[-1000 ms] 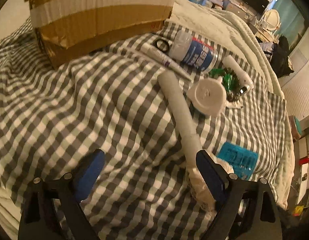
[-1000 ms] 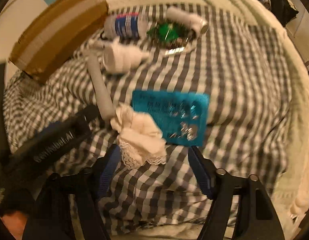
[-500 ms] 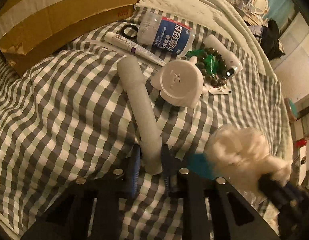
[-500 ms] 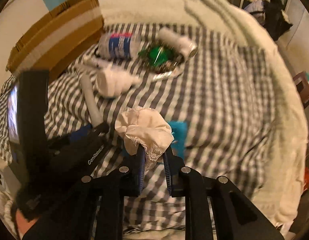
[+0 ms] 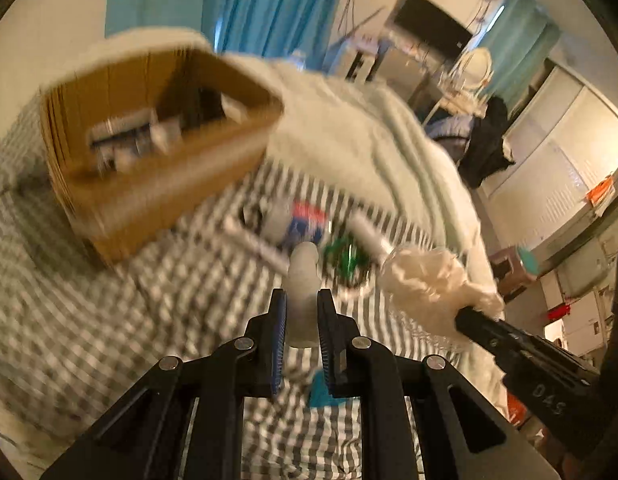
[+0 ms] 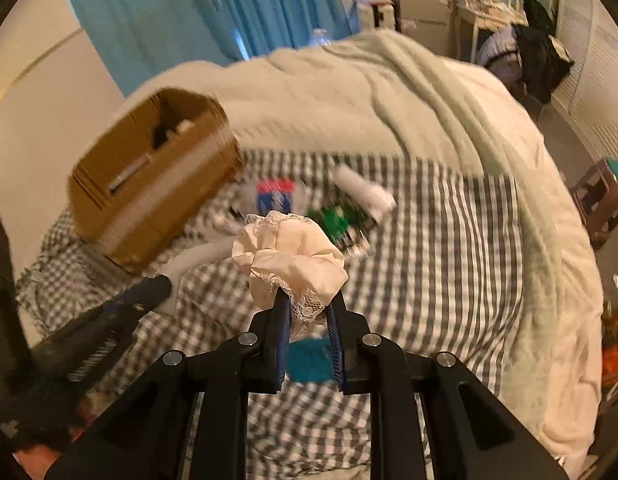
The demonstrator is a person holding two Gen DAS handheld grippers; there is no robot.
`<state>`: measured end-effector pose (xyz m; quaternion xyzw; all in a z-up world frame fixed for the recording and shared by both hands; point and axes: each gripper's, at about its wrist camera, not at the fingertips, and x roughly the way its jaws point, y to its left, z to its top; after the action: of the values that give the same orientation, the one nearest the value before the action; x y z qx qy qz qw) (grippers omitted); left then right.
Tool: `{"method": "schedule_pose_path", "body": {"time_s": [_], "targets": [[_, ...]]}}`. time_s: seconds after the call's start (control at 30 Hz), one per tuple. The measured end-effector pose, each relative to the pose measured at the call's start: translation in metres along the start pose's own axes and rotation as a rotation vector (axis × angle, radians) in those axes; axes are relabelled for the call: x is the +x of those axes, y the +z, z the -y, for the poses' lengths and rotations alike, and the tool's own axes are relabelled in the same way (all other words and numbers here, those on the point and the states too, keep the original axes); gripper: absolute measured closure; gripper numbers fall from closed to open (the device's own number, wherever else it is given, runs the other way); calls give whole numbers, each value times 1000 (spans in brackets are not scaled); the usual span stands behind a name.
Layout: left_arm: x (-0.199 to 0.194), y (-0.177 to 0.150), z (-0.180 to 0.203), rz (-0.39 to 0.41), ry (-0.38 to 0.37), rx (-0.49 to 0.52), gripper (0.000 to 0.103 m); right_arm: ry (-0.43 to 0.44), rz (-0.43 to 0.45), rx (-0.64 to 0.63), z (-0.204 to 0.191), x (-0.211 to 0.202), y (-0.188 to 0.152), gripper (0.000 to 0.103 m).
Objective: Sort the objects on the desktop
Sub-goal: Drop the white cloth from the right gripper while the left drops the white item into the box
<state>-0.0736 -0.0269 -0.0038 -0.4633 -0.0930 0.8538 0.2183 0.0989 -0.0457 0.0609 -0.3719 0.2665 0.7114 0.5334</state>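
Observation:
My left gripper (image 5: 301,300) is shut on a long white tube (image 5: 303,276) and holds it lifted above the checked bed cover. My right gripper (image 6: 307,304) is shut on a cream lace cloth (image 6: 289,252), also lifted; the cloth shows in the left wrist view (image 5: 429,284) at the right. An open cardboard box (image 5: 149,152) with several items inside stands at the back left, also in the right wrist view (image 6: 149,184). A water bottle (image 5: 297,224), a white cylinder (image 6: 363,190), a green bead bundle (image 6: 337,220) and a teal packet (image 6: 309,360) lie on the cover.
A thick pale blanket (image 6: 389,100) is heaped behind and to the right of the checked cover (image 6: 449,260). Blue curtains (image 5: 269,8), shelves and a stool (image 6: 601,196) stand beyond the bed. A thin white pen-like tube (image 5: 253,240) lies by the bottle.
Both grippers have risen well above the cover with their loads, the tube in the left and the cloth in the right. The view now tilts up and shows into the open box.

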Motion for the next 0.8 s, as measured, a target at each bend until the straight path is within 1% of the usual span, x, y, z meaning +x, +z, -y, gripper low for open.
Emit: {"method": "schedule_pose_path", "body": {"time_s": [0.03, 0.07, 0.13, 0.2, 0.23, 0.27, 0.37, 0.4, 0.47, 0.53, 0.57, 0.6, 0.63, 0.7, 0.73, 0.77, 0.8], "targets": [[-7, 13, 0, 12, 5, 4, 88, 7, 8, -12, -6, -6, 8, 86], [-24, 31, -2, 31, 2, 4, 88, 14, 16, -26, -14, -13, 17, 86], [-48, 53, -8, 60, 2, -3, 88, 34, 49, -68, -36, -34, 38, 86], [-75, 87, -15, 66, 15, -4, 90, 51, 68, -121, -59, -52, 61, 86], [-83, 94, -18, 64, 11, -4, 98, 56, 74, -141, -69, -58, 70, 86], [-93, 112, -21, 74, 8, -9, 101, 65, 82, -154, -79, -64, 78, 86], [-107, 138, -31, 110, 9, -13, 101, 122, 108, -172, -109, -76, 113, 86], [-108, 149, -36, 121, 23, -10, 101, 129, 112, -175, -116, -76, 119, 86], [-103, 159, -45, 135, 52, 5, 101, 123, 116, -199, -135, -68, 136, 86], [-95, 161, -58, 126, 55, -7, 101, 111, 116, -228, -152, -51, 149, 87], [-86, 160, -67, 100, 51, -24, 101, 115, 112, -230, -157, -42, 152, 87], [-72, 160, -77, 62, 56, -40, 101, 131, 90, -226, -161, -27, 155, 87], [-66, 160, -82, 46, 67, -40, 101, 141, 67, -220, -164, -15, 158, 87], [-44, 162, -99, 25, 138, -29, 101, 136, 16, -221, -172, 15, 161, 87], [-40, 163, -105, 19, 152, -30, 101, 113, 1, -213, -177, 27, 162, 87], [-32, 163, -116, 6, 167, -40, 101, 112, -5, -214, -180, 35, 163, 87], [-24, 164, -130, -14, 178, -71, 101, 125, -18, -208, -185, 48, 166, 87]]}}
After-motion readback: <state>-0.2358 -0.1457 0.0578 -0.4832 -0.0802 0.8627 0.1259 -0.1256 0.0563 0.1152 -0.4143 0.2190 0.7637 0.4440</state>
